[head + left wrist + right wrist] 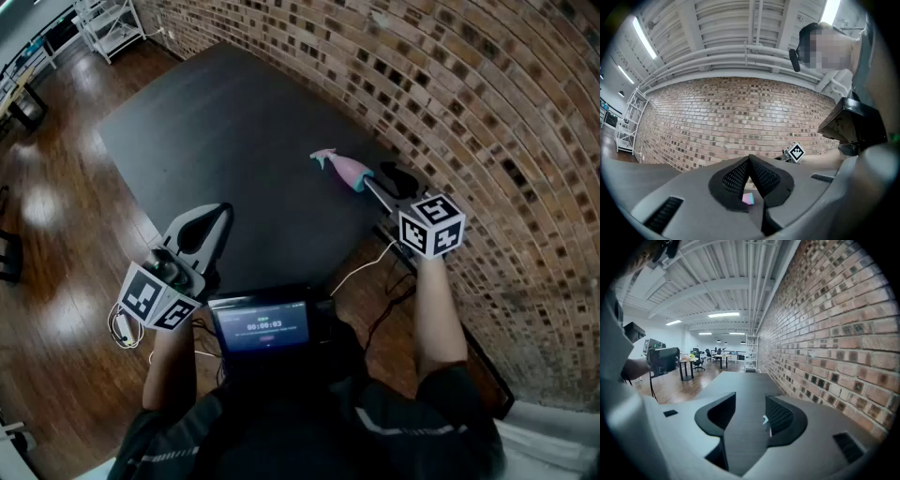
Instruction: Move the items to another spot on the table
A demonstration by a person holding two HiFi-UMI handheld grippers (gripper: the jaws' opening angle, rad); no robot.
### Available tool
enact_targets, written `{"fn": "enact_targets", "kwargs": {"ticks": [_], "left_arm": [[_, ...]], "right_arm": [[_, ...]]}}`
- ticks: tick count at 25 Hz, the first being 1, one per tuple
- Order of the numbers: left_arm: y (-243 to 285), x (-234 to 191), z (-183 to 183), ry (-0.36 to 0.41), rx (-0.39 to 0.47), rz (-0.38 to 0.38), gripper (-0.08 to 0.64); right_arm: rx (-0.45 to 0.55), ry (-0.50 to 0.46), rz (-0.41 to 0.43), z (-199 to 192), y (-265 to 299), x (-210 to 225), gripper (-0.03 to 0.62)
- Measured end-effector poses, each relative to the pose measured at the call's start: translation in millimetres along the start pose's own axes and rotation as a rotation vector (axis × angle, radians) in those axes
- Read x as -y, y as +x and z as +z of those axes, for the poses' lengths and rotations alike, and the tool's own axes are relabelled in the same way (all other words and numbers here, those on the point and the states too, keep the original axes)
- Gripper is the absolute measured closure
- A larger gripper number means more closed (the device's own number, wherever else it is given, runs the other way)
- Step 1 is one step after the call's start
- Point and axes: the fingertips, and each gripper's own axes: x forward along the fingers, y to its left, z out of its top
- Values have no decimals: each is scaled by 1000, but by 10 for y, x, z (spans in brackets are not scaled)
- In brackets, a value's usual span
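Hovering by the near edge of the black table, the left gripper has its jaws pressed together at the tips with nothing clamped; only a speck of pink and teal shows through the gap beneath them in the left gripper view. Farther right, the pink item, teal at its far tip, lies flat on the tabletop close to the brick wall. The right gripper sits just beside the item's near end, its jaws standing apart over bare table and gripping nothing, with a sliver of the item peeking past the inner face of one jaw.
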Motion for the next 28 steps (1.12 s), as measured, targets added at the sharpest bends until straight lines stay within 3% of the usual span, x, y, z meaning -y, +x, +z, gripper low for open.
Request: {"fn": "enact_targets", "kwargs": {"ticks": [1,4,8,14,19,23,28], "left_arm": [[79,-37,-24,8,-6,9,564],[305,-145,-108,16,-13,43,563],[536,-247,-235,5,-1,90,563],[777,-442,-457,14,-43,219,563],[953,-537,-596,12,-42,264,563],[1072,-671,-632,48,-22,341,563],[1057,-739,-645,58,-16,389,563]], "right_arm": [[-5,2,8,-17,86,106,373],[-41,3,36,-123,365,433,373],[-161,-4,91,-446,854,844,247],[-290,22,187,-928,1489,1168,245],[-408,27,248,-1289,1912,1341,245],[-518,18,328,-1585,2190,1343,179],[-685,9,349,-1963,2421,1357,178]]}}
